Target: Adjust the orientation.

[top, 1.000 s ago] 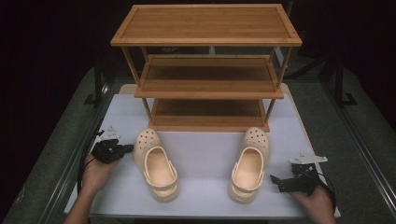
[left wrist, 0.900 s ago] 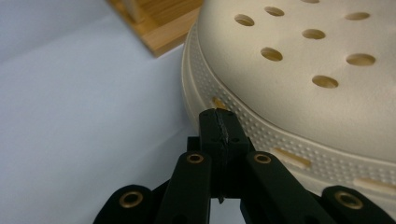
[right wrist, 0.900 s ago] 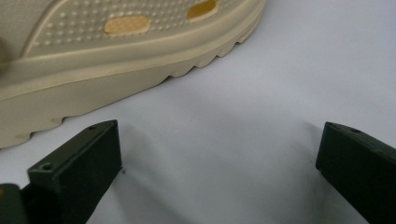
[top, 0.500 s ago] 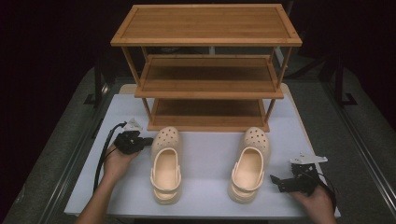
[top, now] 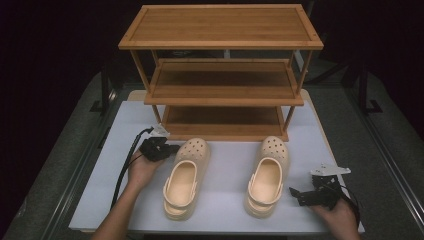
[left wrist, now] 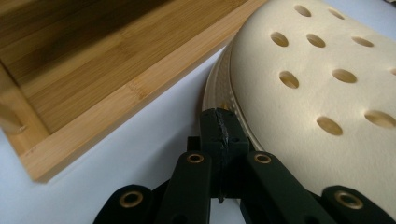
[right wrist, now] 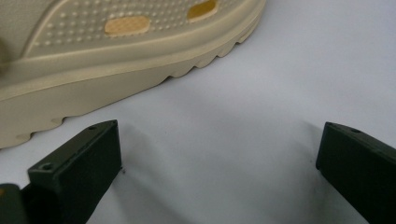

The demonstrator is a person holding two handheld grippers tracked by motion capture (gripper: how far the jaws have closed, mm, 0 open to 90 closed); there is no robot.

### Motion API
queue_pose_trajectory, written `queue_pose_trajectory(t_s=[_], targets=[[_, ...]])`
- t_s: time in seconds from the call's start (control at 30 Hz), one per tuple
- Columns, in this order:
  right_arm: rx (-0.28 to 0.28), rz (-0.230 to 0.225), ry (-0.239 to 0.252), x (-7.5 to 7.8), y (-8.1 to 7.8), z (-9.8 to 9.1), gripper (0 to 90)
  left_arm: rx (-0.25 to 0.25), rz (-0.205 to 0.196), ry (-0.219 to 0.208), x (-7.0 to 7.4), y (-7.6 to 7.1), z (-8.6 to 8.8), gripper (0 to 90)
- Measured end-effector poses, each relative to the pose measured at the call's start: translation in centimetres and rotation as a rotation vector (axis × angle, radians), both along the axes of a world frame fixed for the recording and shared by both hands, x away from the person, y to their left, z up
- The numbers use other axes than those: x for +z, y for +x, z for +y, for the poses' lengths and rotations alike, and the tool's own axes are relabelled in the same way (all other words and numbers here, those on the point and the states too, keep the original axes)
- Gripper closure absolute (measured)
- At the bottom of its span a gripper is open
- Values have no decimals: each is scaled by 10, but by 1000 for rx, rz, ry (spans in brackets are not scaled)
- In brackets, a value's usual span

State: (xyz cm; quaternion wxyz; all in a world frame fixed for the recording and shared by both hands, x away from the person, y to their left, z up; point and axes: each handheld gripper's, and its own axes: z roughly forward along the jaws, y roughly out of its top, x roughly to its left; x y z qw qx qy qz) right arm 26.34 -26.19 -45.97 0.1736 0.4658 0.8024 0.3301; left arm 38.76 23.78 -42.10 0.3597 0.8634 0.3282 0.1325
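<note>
A: High view first: the bamboo shoe rack (top: 222, 70) is taking up the upper middle of the frame, standing at the far end of the white table (top: 100, 200). Below it, the two cream clogs are lying side by side, toes pointing at the rack.

B: And the hands?

A: The left gripper (top: 167, 149), jaws pressed together on nothing, is nudging the toe side of the left clog (top: 184, 177) at centre left. The right gripper (top: 296, 192), jaws spread wide, is waiting just beside the right clog (top: 266, 175) at lower right.

B: What are you worrying about?

A: In the left gripper view the closed tips are sitting against the clog's rim near the rack's bottom shelf (left wrist: 116, 88). Pushing like that, I reckon, could be spinning the clog askew or jamming its toe against the shelf edge.
</note>
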Motion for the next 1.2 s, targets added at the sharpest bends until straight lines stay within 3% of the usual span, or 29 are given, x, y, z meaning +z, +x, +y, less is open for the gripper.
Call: queue_pose_trajectory(t_s=[0.5, 0.73, 0.97, 1.2], targets=[[0, 1, 1, 0, 0, 0, 0, -34, -3, -26, 0, 5, -25, 900], [0, 0, 0, 0, 0, 0, 0, -38, 5, -46, -1, 7, -23, 900], [0, 1, 1, 0, 0, 0, 0, -27, 9, -34, 3, 6, -15, 900], [-1, -1, -1, 0, 0, 0, 0, 2, -9, -16, 15, 1, 0, 686]])
